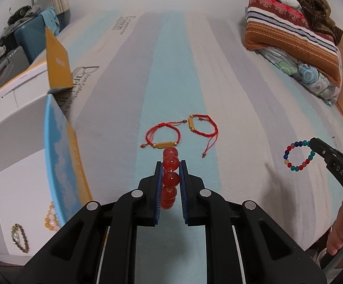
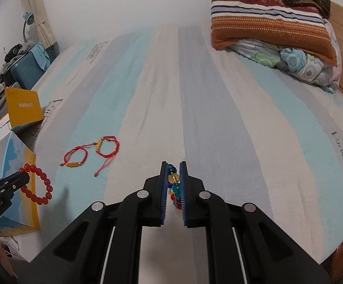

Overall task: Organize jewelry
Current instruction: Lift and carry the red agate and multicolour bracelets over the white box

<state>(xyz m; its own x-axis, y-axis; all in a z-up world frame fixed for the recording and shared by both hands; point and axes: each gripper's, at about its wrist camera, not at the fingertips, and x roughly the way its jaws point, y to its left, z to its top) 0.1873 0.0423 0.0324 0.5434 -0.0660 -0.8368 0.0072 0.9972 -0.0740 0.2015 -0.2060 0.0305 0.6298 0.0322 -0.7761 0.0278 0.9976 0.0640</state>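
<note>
Beads of the red bead bracelet [image 1: 170, 177] sit between the blue pads of your left tool [image 1: 170, 165] in the left wrist view; the tool is clenched on this bracelet and holds it above the striped bed sheet [image 1: 242, 94]. Just beyond the tool tips two red cord bracelets [image 1: 164, 136] lie side by side on the sheet, each with a gold bar. To the left stands the open white box [image 1: 17, 146] with a blue and yellow flap [image 1: 62, 156]. Inside the box you see a peach bead bracelet [image 1: 51, 220] and a dark bead bracelet [image 1: 20, 237] on its floor. At the right edge your right tool [image 1: 313, 143] grips the multicolour bead bracelet [image 1: 295, 156], which hangs as a loop over the sheet. A stack of folded blankets [image 1: 292, 37] lies far at the top right.

In the right wrist view, your right tool [image 2: 173, 166] is closed on the multicolour bead bracelet [image 2: 174, 184]; teal, yellow and red beads show between the pads. At the left, your left tool [image 2: 23, 177] holds the red bead bracelet [image 2: 40, 184] as a round loop just in front of the box flap [image 2: 17, 165]. The two red cord bracelets [image 2: 93, 153] lie on the sheet [image 2: 218, 118] between both tools, apart from each.
</note>
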